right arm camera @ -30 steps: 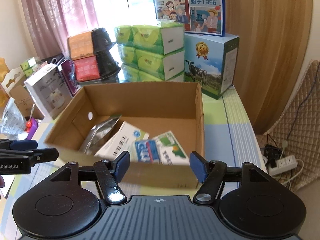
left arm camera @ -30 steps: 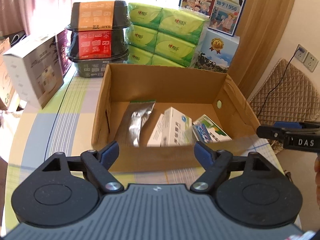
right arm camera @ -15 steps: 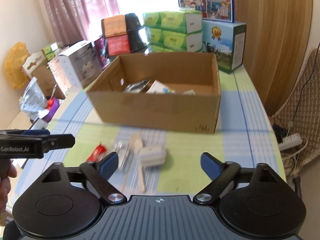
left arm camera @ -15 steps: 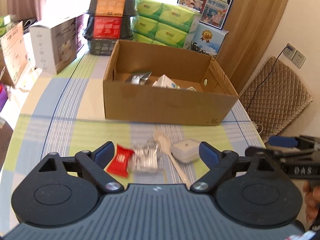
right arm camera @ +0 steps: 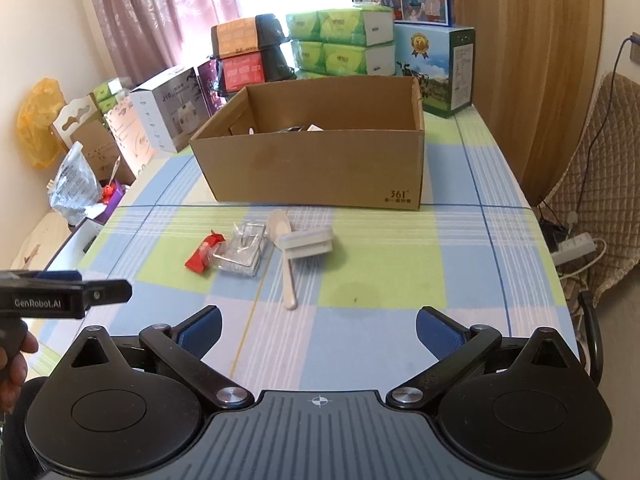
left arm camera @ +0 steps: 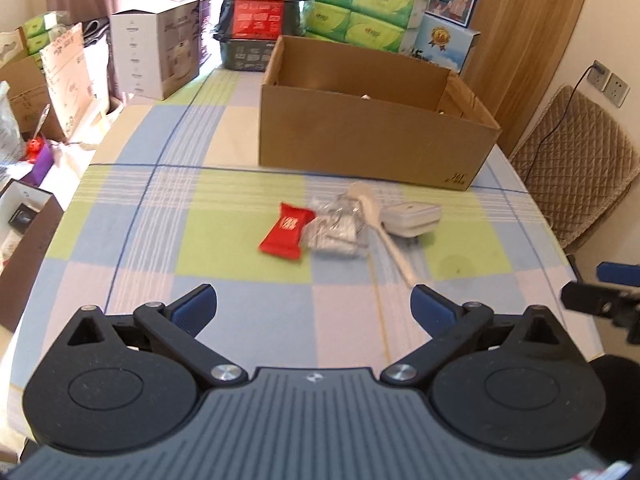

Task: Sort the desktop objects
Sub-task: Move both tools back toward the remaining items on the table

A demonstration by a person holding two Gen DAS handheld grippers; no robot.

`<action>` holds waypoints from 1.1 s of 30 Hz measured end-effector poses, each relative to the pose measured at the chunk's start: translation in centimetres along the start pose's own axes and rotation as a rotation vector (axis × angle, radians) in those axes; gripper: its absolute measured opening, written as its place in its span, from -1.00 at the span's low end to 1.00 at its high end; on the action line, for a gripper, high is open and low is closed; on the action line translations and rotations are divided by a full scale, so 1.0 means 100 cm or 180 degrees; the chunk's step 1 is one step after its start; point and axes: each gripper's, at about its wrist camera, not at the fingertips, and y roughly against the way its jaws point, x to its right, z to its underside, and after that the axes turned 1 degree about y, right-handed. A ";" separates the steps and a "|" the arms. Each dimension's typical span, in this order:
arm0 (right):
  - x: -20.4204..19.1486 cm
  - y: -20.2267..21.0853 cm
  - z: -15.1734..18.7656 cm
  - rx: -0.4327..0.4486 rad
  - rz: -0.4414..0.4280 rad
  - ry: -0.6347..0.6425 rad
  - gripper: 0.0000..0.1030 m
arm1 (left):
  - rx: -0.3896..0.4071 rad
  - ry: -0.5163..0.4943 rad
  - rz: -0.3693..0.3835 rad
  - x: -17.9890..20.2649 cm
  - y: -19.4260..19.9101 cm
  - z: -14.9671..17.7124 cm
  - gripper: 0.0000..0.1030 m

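Observation:
A small cluster lies on the checked tablecloth in front of an open cardboard box (left arm camera: 372, 144) (right arm camera: 320, 168): a red candy wrapper (left arm camera: 286, 231) (right arm camera: 204, 250), a clear plastic packet (left arm camera: 334, 228) (right arm camera: 242, 252), a pale wooden spoon (left arm camera: 384, 232) (right arm camera: 285, 258) and a white brush-like block (left arm camera: 414, 218) (right arm camera: 306, 242). My left gripper (left arm camera: 314, 304) is open and empty, held back near the table's front edge. My right gripper (right arm camera: 318, 326) is likewise open and empty, well short of the cluster. The box's contents are mostly hidden by its front wall.
Behind the box stand green tissue packs (left arm camera: 360, 12) (right arm camera: 340, 40), stacked black food trays (left arm camera: 260, 12), a milk carton box (right arm camera: 436, 68) and a white appliance box (left arm camera: 154, 64). A quilted chair (left arm camera: 576, 168) is at the right. Cartons and bags crowd the left floor.
Both grippers have pulled back and away from above the box toward the table's front edge. The cluster of loose items has come into view; the box interior has dropped out of sight.

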 end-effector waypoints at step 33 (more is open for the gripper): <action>0.009 -0.017 0.020 -0.0156 0.0015 -0.0089 0.96 | -0.0070 0.0028 -0.0017 0.003 -0.015 0.022 0.97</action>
